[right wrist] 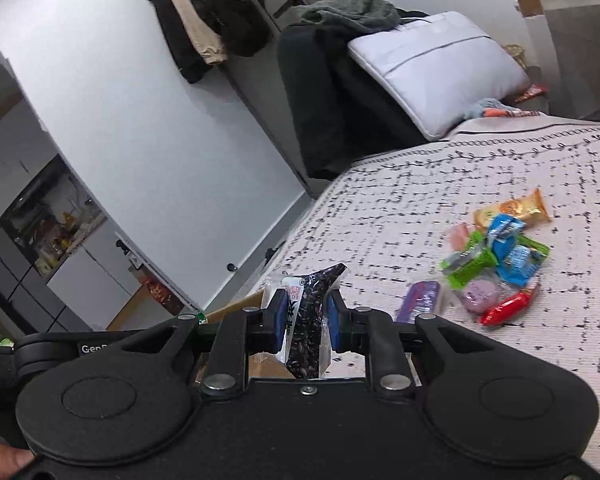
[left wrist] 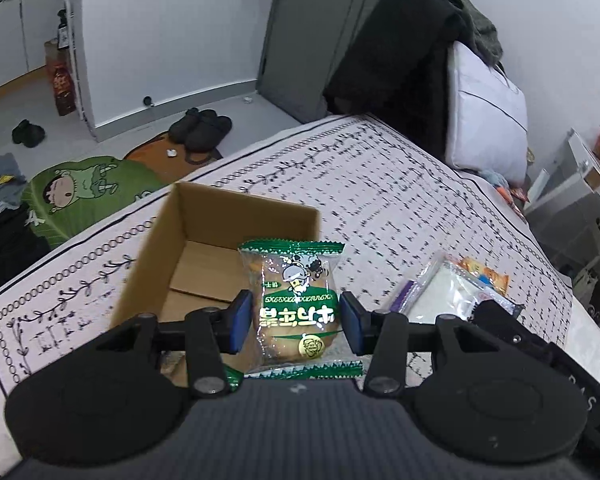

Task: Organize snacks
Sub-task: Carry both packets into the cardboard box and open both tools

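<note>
Two snacks held, one in each gripper.
My left gripper (left wrist: 296, 322) pinches the green cake packet (left wrist: 294, 304) above the cardboard box (left wrist: 156, 256); my right gripper (right wrist: 305, 320) squeezes the dark seed packet (right wrist: 306, 320). I should let go low, inside.

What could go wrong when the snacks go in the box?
The left hand-held gripper holds the green bread packet over the near edge of the cardboard box; dropped now, it might catch the wall and land outside. The right hand-held gripper pinches the dark seed packet tightly, so the thin bag could crumple or slip. Both grippers sit close together, so they might bump.
</note>
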A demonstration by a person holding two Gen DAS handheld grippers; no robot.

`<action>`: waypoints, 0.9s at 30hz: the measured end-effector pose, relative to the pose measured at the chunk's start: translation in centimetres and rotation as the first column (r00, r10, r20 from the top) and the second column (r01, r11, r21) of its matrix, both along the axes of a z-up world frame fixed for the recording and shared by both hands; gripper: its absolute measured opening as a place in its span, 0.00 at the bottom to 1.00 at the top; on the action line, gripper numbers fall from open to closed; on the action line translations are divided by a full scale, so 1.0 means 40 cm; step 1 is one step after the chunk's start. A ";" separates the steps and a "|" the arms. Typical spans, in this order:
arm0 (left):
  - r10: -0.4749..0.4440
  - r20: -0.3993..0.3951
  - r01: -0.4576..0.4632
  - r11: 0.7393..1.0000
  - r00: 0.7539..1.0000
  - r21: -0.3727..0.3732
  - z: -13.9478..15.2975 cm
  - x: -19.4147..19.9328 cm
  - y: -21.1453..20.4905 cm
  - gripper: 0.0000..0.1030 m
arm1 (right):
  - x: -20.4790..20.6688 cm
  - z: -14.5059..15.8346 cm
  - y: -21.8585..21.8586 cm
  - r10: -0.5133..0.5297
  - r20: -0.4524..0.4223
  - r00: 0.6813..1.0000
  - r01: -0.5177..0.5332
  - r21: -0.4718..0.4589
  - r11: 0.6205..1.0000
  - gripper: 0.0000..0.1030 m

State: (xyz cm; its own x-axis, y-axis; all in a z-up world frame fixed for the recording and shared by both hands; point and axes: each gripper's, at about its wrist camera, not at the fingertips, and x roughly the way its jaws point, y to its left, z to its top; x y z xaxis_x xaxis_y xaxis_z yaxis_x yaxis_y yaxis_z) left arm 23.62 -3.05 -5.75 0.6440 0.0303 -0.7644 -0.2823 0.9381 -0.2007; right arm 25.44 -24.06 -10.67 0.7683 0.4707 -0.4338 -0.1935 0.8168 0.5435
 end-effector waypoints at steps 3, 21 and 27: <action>0.020 0.001 -0.020 1.000 1.000 -0.002 0.002 -0.006 0.032 0.45 | -0.003 0.005 0.024 0.023 0.019 1.000 -0.023 0.002 1.000 0.20; 0.084 -0.043 -0.087 0.994 0.996 -0.060 -0.056 0.005 0.178 0.49 | -0.009 -0.005 0.179 0.138 0.024 0.990 -0.136 -0.075 0.988 0.20; 0.093 -0.052 -0.095 0.994 0.994 -0.044 -0.053 0.009 0.189 0.60 | 0.007 -0.027 0.205 0.180 -0.043 0.983 -0.183 -0.071 0.981 0.35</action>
State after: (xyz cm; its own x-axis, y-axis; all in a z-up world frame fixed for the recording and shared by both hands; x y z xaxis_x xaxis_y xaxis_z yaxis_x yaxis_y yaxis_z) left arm 23.99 4.51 -7.85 0.6009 0.0529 -0.7976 -0.3799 0.8968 -0.2267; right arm 25.72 -15.88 -11.76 0.6563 0.5662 -0.4988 -0.3237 0.8084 0.4917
